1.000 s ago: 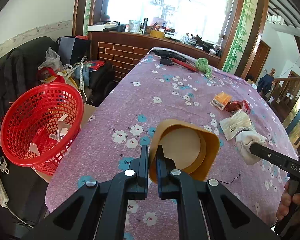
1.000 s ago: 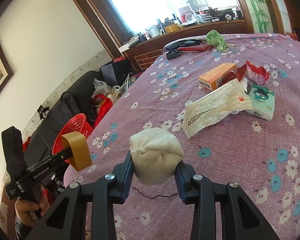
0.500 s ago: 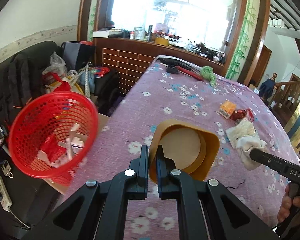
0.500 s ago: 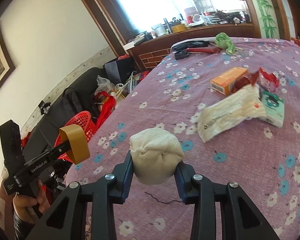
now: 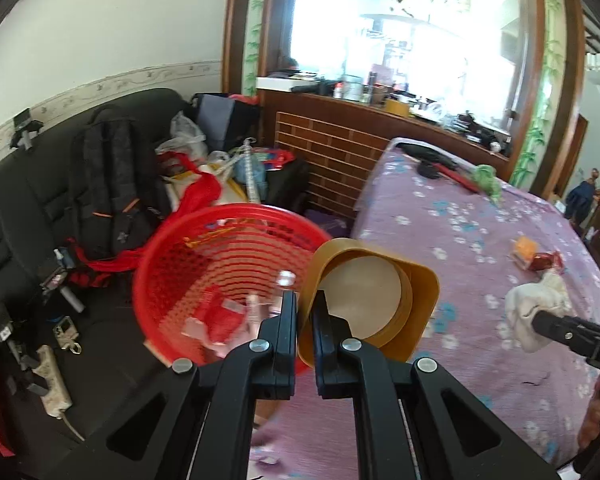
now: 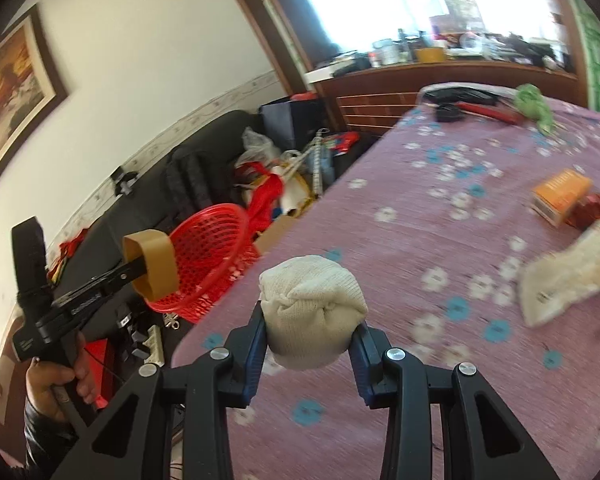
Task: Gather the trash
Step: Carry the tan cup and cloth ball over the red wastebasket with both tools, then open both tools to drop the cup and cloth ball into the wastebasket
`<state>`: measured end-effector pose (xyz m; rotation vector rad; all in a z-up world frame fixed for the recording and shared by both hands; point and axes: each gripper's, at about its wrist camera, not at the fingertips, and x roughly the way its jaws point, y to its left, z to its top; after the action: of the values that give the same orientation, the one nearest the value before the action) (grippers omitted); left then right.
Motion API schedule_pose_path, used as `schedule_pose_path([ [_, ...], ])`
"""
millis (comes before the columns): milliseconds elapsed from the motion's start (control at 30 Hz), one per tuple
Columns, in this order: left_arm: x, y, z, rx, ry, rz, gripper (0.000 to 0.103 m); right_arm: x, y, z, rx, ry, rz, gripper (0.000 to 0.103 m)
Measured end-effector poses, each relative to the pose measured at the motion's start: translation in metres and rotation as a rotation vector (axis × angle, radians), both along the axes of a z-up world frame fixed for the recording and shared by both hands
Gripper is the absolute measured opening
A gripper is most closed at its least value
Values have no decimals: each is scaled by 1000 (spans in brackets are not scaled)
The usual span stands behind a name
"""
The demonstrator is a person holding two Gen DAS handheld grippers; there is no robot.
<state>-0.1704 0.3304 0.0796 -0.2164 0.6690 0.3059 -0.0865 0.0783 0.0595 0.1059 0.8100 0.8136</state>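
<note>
My left gripper (image 5: 306,306) is shut on the wall of a tan tape roll (image 5: 374,300), held in the air at the table's left edge, just right of a red mesh basket (image 5: 204,280) with scraps inside. From the right wrist view the same tape roll (image 6: 152,266) hangs beside the basket (image 6: 210,256). My right gripper (image 6: 312,328) is shut on a balled white cloth (image 6: 312,312), held above the purple flowered tablecloth (image 6: 460,240). In the left wrist view that cloth (image 5: 534,312) shows at the right.
An orange box (image 6: 560,196), a red wrapper (image 6: 592,206) and a white plastic bag (image 6: 568,276) lie on the table's right side. A green cloth (image 6: 534,106) and black tools (image 6: 460,96) lie at the far end. A dark sofa (image 5: 40,208) with bags stands beyond the basket.
Both grippers have swung left with their loads. The tape roll has gone from over the tablecloth to the table edge next to the basket, which now looks larger and closer.
</note>
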Motion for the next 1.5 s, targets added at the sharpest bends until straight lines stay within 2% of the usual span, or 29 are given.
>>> schedule_pose_path([
  [400, 10, 51, -7, 36, 37, 57, 7, 1, 102, 15, -28, -66, 163, 40],
  [733, 27, 88, -29, -2, 90, 96, 7, 5, 167, 1, -24, -35, 247, 40],
  [933, 43, 105, -37, -5, 115, 101, 7, 6, 191, -11, -40, -12, 277, 40],
  [1133, 55, 106, -45, -15, 134, 74, 8, 8, 202, -21, -43, 8, 296, 46],
  [1200, 55, 105, -46, -13, 132, 74, 8, 9, 204, -24, -41, 20, 297, 54],
  [1267, 54, 105, -47, -13, 132, 78, 11, 9, 204, -25, -42, 22, 299, 58],
  [1333, 52, 107, -45, -20, 123, 86, 21, 8, 204, -24, -42, 16, 297, 61],
  [1400, 49, 108, -43, -19, 111, 102, 45, 8, 200, -23, -34, 21, 289, 63],
  [1433, 47, 107, -40, -14, 96, 109, 52, 8, 197, -23, -30, 23, 283, 63],
  [1500, 42, 105, -35, -14, 81, 113, 53, 8, 189, -20, -21, 26, 272, 63],
])
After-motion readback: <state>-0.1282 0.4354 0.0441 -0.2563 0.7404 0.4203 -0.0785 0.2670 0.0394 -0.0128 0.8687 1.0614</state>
